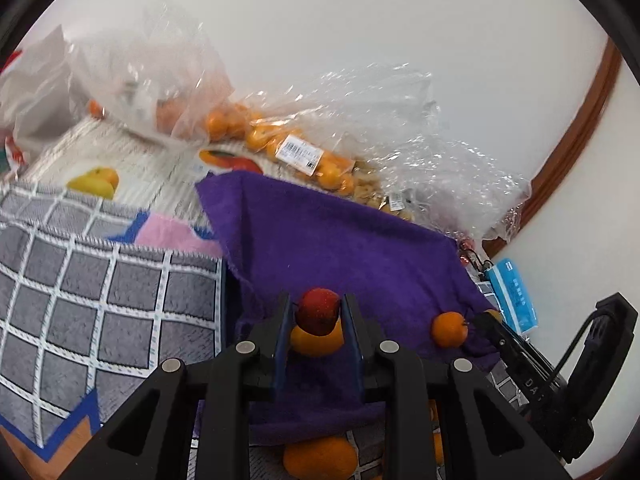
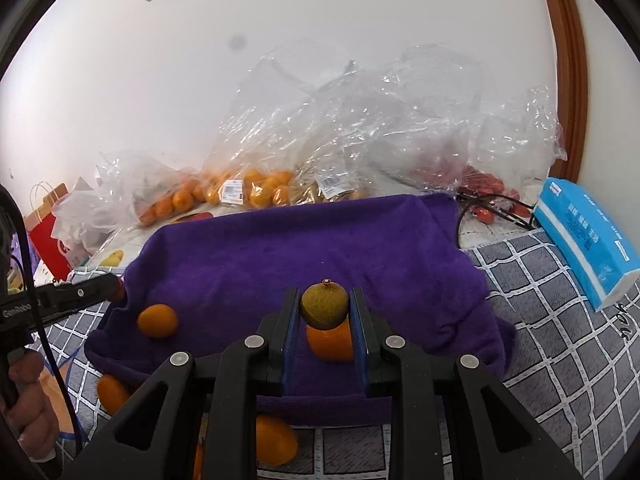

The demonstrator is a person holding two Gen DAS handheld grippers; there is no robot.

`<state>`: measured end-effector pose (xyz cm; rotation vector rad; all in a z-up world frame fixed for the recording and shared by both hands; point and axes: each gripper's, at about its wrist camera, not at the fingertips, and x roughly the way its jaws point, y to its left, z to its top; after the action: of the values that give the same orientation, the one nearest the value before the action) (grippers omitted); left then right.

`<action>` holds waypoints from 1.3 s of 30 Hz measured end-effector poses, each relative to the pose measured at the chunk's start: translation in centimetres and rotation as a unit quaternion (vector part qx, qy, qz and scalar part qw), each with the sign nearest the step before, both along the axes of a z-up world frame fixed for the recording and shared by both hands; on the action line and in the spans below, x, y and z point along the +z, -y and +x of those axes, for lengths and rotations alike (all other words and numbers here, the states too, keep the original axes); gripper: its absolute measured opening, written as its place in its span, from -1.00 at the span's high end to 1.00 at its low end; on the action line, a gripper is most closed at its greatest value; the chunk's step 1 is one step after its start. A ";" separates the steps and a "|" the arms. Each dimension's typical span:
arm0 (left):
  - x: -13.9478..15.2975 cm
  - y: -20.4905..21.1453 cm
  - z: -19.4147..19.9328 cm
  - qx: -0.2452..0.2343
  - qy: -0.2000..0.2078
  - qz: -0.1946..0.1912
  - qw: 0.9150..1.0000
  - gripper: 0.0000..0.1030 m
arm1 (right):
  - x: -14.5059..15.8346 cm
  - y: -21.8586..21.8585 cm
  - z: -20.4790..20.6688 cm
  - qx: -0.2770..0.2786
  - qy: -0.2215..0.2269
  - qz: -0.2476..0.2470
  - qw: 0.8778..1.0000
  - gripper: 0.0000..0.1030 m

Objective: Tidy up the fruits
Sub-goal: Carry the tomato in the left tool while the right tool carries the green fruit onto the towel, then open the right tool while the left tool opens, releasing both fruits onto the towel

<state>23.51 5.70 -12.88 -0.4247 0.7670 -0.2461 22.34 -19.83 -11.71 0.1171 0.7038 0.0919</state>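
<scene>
Left wrist: left tool (image 1: pixel 318 312) clamping speckled red apple (image 1: pixel 319 311); right tool (image 2: pixel 325 307) clamping brownish-green fruit (image 2: pixel 324 306).

Partly readable white lettering "GenRobo", cut off at the end, on the black body of the left gripper (image 2: pixel 60 300) at the left edge of the right wrist view; letters "DA" on the black body of the right gripper (image 1: pixel 536 380) in the left wrist view. White barcode stickers on the clear bag of oranges (image 2: pixel 256 188) and printing on the blue tissue pack (image 2: pixel 588 240), all too small or blurred to read.
</scene>
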 end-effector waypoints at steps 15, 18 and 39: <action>-1.2 0.7 0.5 -0.017 -0.021 0.002 1.000 0.54 | -1.8 -1.4 0.3 0.033 -0.028 0.000 0.999 0.52; -1.4 0.9 0.5 -0.023 -0.025 0.001 0.999 0.54 | -1.8 -1.4 0.2 0.033 -0.027 -0.002 0.999 0.52; -1.6 2.0 0.6 -0.053 -0.025 0.025 0.998 0.53 | -1.4 -2.1 -0.4 0.037 -0.014 -0.021 0.999 0.07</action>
<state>24.12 3.68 -14.51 -0.3450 0.8434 -0.3164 21.91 -17.71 -13.09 0.0526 0.7369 0.1463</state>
